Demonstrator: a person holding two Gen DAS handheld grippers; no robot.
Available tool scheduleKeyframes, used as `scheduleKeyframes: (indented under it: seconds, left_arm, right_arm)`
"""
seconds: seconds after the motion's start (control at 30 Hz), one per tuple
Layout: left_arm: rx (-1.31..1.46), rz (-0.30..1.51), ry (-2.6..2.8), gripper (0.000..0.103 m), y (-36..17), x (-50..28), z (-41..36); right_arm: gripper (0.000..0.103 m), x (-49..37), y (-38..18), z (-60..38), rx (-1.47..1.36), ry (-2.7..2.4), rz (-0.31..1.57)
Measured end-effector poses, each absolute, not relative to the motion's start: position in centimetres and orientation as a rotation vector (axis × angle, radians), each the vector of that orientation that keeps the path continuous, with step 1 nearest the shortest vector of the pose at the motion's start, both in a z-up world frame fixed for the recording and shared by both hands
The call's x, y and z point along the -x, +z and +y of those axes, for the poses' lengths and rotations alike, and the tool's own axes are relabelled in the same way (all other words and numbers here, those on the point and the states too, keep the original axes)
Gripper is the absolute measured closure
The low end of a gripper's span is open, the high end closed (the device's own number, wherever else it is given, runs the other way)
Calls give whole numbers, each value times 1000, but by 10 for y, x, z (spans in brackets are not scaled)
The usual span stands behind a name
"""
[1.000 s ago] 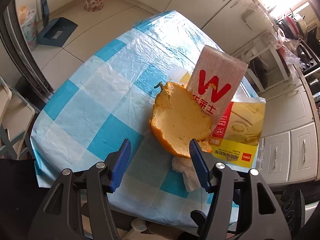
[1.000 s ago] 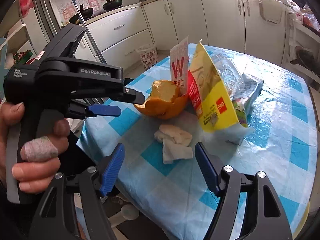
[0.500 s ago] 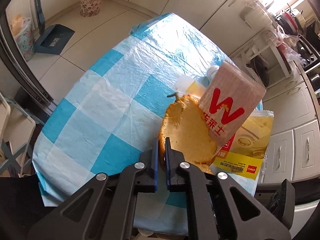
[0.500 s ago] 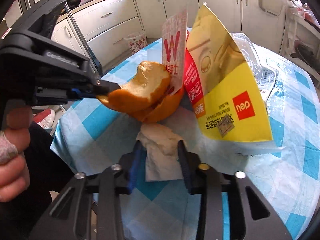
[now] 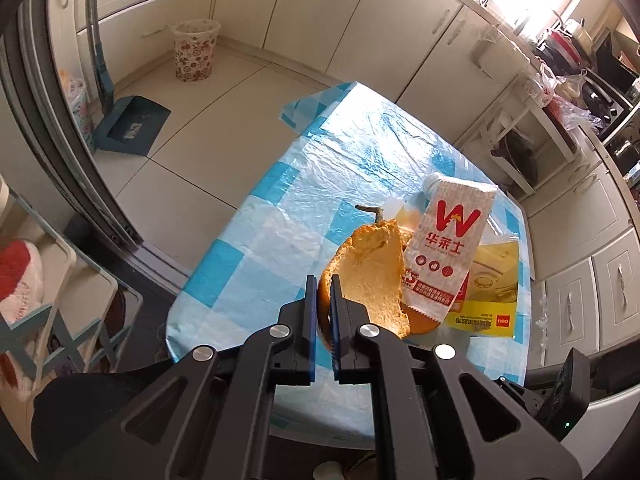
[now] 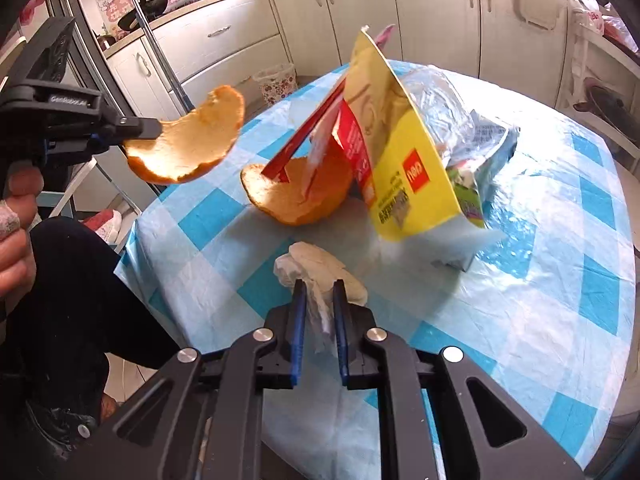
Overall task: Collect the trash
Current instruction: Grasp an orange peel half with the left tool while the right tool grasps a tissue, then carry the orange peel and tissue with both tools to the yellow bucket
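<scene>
Left wrist view: the left tongs (image 5: 323, 280) are clamped on the rim of a pomelo peel (image 5: 370, 280), lifted above the checked worktop (image 5: 320, 184). The peel looks light, stiff and spongy; its edge gives a fair grip. At two o'clock from it leans a paper bag (image 5: 450, 248) printed with a red "W" and "华莱士".

Right wrist view: the right tongs (image 6: 320, 292) are pinched on a crumpled tissue (image 6: 320, 268), soft and weightless, resting on the worktop. At twelve o'clock sits a second peel (image 6: 304, 194); beside it a yellow packet (image 6: 400, 152) reads "deli". "GenRobot.AI" marks the left gripper body at nine o'clock.
</scene>
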State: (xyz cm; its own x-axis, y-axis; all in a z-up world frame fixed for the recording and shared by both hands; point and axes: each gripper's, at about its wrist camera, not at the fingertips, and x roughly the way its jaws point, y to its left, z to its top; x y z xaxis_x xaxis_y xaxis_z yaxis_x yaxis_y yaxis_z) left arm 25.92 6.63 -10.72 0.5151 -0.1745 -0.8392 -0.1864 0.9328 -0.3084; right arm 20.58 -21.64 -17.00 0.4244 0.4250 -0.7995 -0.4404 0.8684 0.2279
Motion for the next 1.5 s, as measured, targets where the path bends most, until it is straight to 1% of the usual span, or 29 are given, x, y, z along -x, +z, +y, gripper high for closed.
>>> scheduleKeyframes:
  seconds: [0.03,0.13,0.37,0.53,0.73,0.97,1.2,1.33,1.4,1.43,1.47,1.5]
  left_arm:
    - [372,1036,8,98,-108,-256,65]
    - [336,1029,-2,98,-106,-247,58]
    - [206,961,-22,98,-87,-223,20]
    - [109,897,-51,98,-69,-207,-17]
    - [11,840,-116,98,-54,-191,-69]
    - [-29,845,-213,97,-53,-183,-122]
    - [-39,856,-344,97,-54,-183,-189]
    - [-37,849,-364,97,-51,-184,-206]
    - [-28,841,-354,97,-47,-188,-204]
    - [-19,836,-343,97,-45,-190,-201]
    - [-13,834,-332,97,-44,-192,-197]
    - [-8,830,-321,97,-42,-195,-194]
  right_arm:
    - [81,-206,-174,-217,23,535,1000]
    - [81,-203,-175,-217,42,539,997]
    - [90,-190,-171,-231,26,537,986]
    - [91,-180,-166,-267,-32,491,969]
    - [91,-167,-154,-327,-167,404,932]
    - [91,-159,-139,-380,-295,276,866]
    - [91,-142,-144,-473,-607,77,809]
    - [91,-129,-139,-487,-628,59,784]
    - [81,-130,-136,-471,-602,169,794]
    - [53,-135,-137,-453,-562,222,825]
    - [31,-139,-141,-434,-516,267,859]
    - [30,-143,-145,-412,-454,314,891]
